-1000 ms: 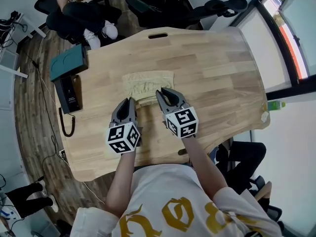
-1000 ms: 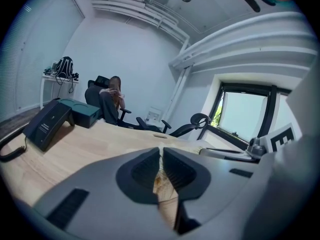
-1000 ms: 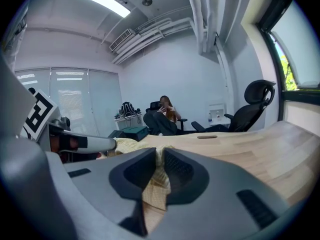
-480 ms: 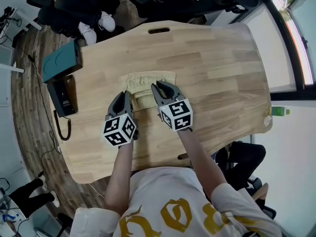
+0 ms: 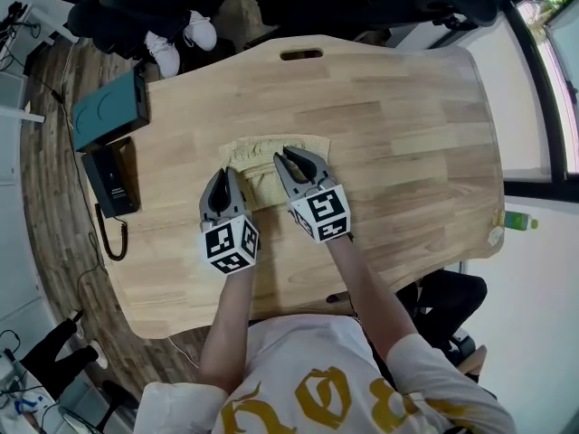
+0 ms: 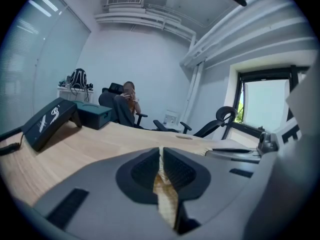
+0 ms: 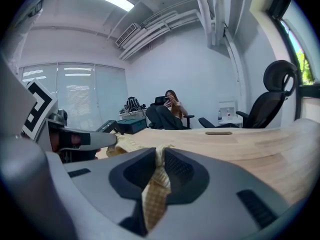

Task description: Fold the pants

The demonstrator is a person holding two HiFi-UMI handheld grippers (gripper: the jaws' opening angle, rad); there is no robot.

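On the table (image 5: pixel 407 134), we find the left gripper (image 5: pixel 225 177) and right gripper (image 5: pixel 289 159), both clamped on the pants (image 5: pixel 262 146), now lowered forward; the fold looks nearly laid.

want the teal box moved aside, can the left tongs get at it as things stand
Probably not yet: the left tongs are shut on the pants, so they would have to let go first. Nothing seems to stand on the table between them and the teal box.
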